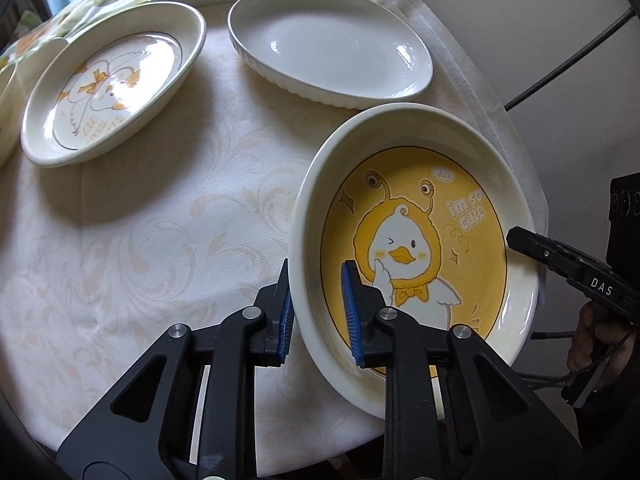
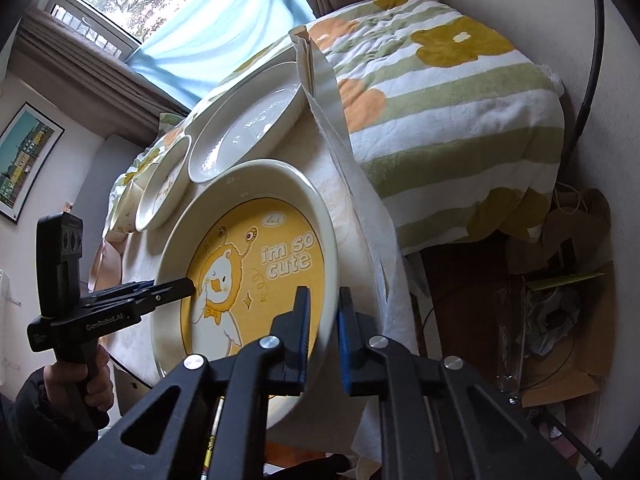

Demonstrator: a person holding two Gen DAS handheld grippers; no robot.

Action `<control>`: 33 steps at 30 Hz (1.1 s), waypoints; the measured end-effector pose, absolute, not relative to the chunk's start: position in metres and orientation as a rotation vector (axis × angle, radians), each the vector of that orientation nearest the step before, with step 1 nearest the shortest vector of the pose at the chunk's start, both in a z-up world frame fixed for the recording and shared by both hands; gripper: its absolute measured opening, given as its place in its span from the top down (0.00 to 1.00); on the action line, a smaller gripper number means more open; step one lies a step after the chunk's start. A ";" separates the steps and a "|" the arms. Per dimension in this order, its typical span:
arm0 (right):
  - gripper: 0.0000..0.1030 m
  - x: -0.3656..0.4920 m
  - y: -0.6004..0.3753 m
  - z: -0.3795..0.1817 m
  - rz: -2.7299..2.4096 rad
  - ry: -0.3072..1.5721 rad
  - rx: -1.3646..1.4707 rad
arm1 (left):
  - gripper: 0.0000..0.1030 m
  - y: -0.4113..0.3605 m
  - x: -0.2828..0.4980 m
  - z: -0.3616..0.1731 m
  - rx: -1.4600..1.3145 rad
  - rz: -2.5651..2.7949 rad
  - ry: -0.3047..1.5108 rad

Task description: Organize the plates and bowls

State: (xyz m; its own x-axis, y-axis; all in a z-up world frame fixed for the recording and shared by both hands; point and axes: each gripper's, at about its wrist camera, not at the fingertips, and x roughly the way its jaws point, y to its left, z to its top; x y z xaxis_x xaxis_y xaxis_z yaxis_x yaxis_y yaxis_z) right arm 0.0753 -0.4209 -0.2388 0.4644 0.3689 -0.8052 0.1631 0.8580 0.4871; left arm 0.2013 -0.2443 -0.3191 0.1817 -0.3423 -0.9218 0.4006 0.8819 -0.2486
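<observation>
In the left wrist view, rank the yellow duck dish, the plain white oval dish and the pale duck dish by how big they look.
1. Yellow duck dish, though it is nearest the camera.
2. Plain white oval dish and pale duck dish look about alike; I won't rank them.

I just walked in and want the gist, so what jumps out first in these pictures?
The yellow duck dish, nearest the cameras, has the left gripper and right gripper straddling opposite sides of its rim. Behind it on the cream tablecloth sit a plain white oval dish and a paler duck dish.
</observation>
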 end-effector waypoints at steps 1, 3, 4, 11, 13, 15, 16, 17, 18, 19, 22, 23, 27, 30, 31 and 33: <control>0.89 0.075 -0.421 -0.239 0.136 1.099 0.539 | 0.81 -0.245 0.201 -0.318 0.061 -0.518 1.282; 0.89 0.077 -0.418 -0.237 0.134 1.106 0.509 | 0.81 -0.235 0.196 -0.311 0.082 -0.511 1.276; 0.88 0.077 -0.418 -0.237 0.134 1.111 0.504 | 0.81 -0.232 0.193 -0.308 0.090 -0.507 1.275; 0.88 0.081 -0.411 -0.226 0.174 1.116 0.467 | 0.81 -0.216 0.187 -0.296 0.073 -0.471 1.266; 0.88 0.084 -0.407 -0.220 0.188 1.114 0.451 | 0.81 -0.209 0.185 -0.287 0.060 -0.461 1.247; 0.88 0.089 -0.401 -0.213 0.207 1.110 0.440 | 0.81 -0.199 0.183 -0.279 0.046 -0.447 1.229; 0.88 0.090 -0.398 -0.211 0.214 1.110 0.438 | 0.81 -0.192 0.180 -0.275 0.037 -0.440 1.222; 0.88 0.094 -0.393 -0.208 0.223 1.111 0.437 | 0.81 -0.184 0.179 -0.270 0.029 -0.432 1.217; 0.88 0.097 -0.387 -0.204 0.233 1.108 0.433 | 0.81 -0.176 0.178 -0.265 0.020 -0.422 1.212; 0.88 0.099 -0.381 -0.201 0.241 1.107 0.427 | 0.81 -0.167 0.176 -0.261 0.013 -0.415 1.206; 0.88 0.108 -0.357 -0.190 0.271 1.102 0.408 | 0.81 -0.136 0.174 -0.247 -0.007 -0.390 1.184; 0.88 0.111 -0.349 -0.187 0.279 1.102 0.406 | 0.81 -0.124 0.171 -0.243 -0.013 -0.383 1.180; 0.88 0.122 -0.309 -0.179 0.313 1.110 0.394 | 0.81 -0.078 0.169 -0.232 -0.030 -0.347 1.174; 0.88 0.131 -0.274 -0.178 0.344 1.124 0.381 | 0.81 -0.041 0.168 -0.229 -0.043 -0.317 1.178; 0.88 0.133 -0.264 -0.179 0.352 1.128 0.380 | 0.81 -0.025 0.168 -0.228 -0.048 -0.307 1.180; 0.88 0.138 -0.241 -0.183 0.370 1.141 0.378 | 0.81 -0.005 0.169 -0.229 -0.058 -0.291 1.186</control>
